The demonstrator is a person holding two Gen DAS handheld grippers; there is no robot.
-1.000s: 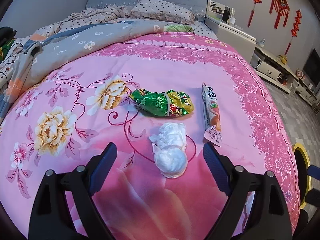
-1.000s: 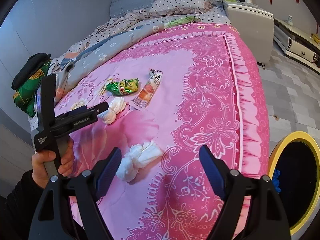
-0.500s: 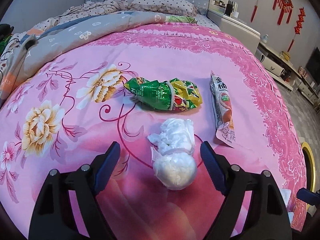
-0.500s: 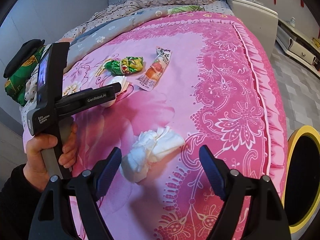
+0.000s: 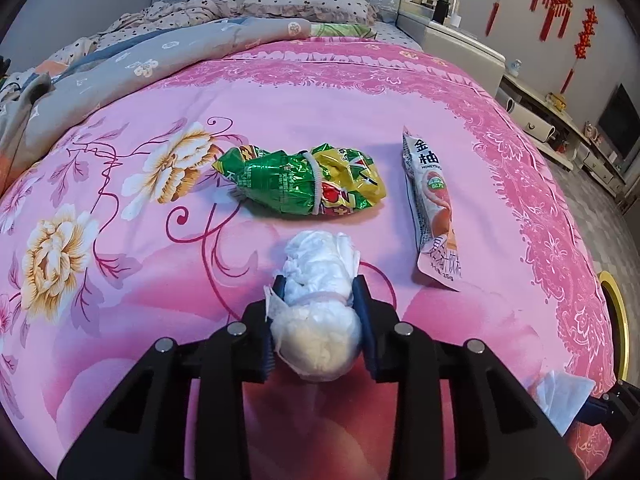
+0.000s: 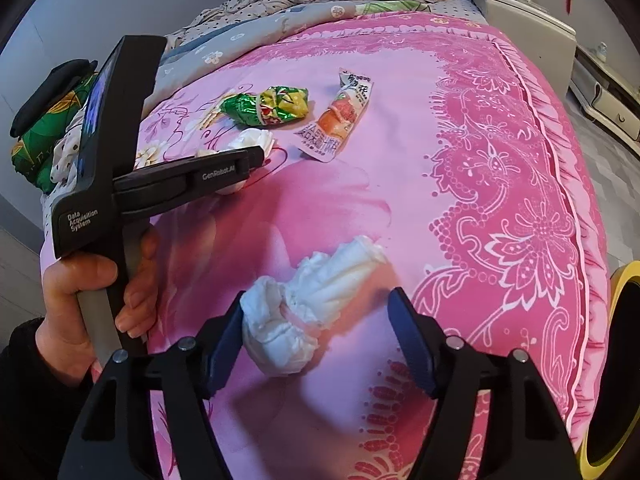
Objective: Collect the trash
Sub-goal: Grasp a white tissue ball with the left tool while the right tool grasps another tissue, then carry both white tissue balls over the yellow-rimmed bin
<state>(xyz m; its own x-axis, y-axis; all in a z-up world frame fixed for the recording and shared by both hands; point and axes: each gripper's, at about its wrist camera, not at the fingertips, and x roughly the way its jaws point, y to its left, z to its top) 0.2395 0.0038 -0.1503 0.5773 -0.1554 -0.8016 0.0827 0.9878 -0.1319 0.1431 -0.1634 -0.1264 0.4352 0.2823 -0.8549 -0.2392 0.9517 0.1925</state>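
Observation:
A white tissue wad (image 5: 316, 320) lies on the pink bedspread (image 5: 160, 280), and my left gripper (image 5: 320, 286) is closing on it, both pads pressing its sides. In the right wrist view that gripper (image 6: 256, 156) covers most of the wad (image 6: 254, 140). A second tissue wad (image 6: 304, 308) lies between the jaws of my right gripper (image 6: 318, 300), which are closing. The left pad touches it and the right pad stands apart. Farther up the bed lie a crumpled green snack bag (image 5: 304, 184) (image 6: 268, 108) and an orange-and-white pouch (image 5: 434, 208) (image 6: 340, 116).
A yellow-rimmed bin (image 6: 616, 280) (image 5: 618, 312) stands on the floor at the bed's right edge. A grey quilt (image 5: 160, 64) and pillows (image 5: 304, 0) fill the far end, with a nightstand (image 5: 452, 44) beside them. A person's hand (image 6: 80, 292) holds the left gripper's handle.
My left gripper's jaws came together on the first tissue wad. My right gripper sank over the second wad and its jaws narrowed around it.

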